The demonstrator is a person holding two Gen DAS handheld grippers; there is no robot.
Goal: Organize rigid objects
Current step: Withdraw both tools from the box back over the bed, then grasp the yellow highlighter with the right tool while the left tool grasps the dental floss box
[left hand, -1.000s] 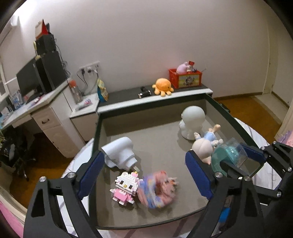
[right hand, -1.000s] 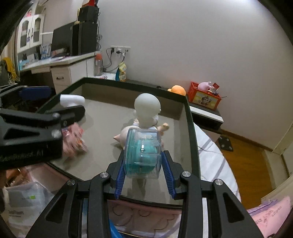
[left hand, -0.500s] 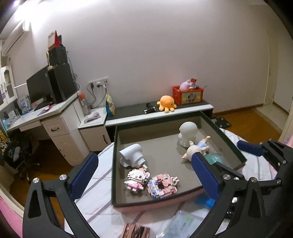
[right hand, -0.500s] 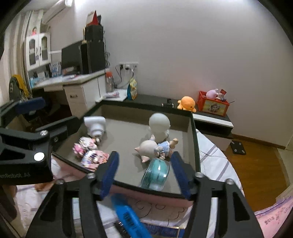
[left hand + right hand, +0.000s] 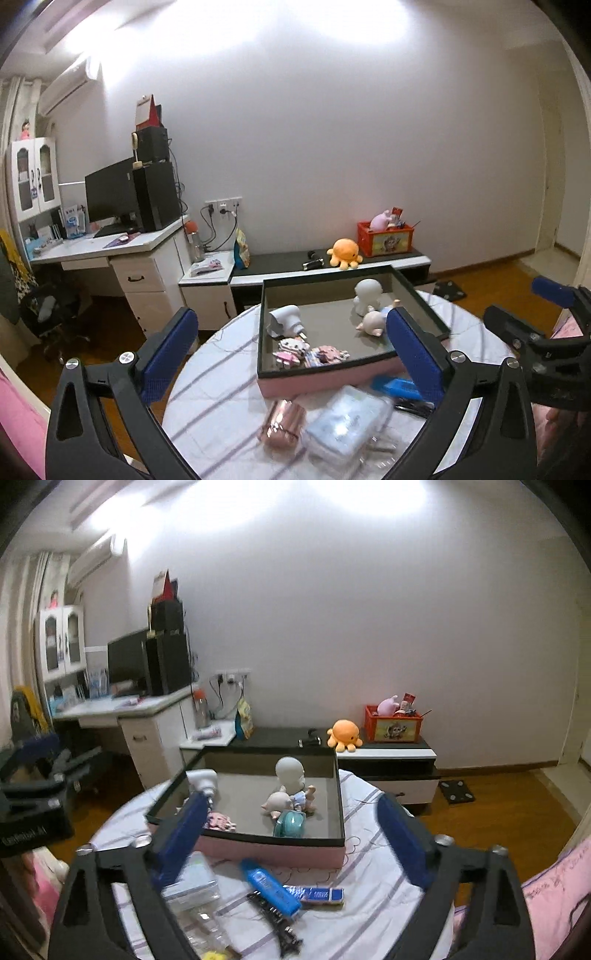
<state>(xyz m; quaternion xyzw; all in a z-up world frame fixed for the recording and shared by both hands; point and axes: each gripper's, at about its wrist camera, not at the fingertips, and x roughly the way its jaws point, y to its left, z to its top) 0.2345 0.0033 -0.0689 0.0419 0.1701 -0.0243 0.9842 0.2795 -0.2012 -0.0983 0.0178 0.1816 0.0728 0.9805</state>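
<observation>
Toys sit in the tray (image 5: 334, 794) at centre frame; my left gripper (image 5: 291, 354) is spread empty, my right gripper (image 5: 291, 834) has just been opening, empty. Risk: the teal case (image 5: 290, 823), propped on edge, may tip over or roll

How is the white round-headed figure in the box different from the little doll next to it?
The white figure stands upright near the back wall; the doll lies on its side in front of it. The white figure is plain white all over; the doll has a pale head and blue clothes. Both sit inside the pink box.
</observation>
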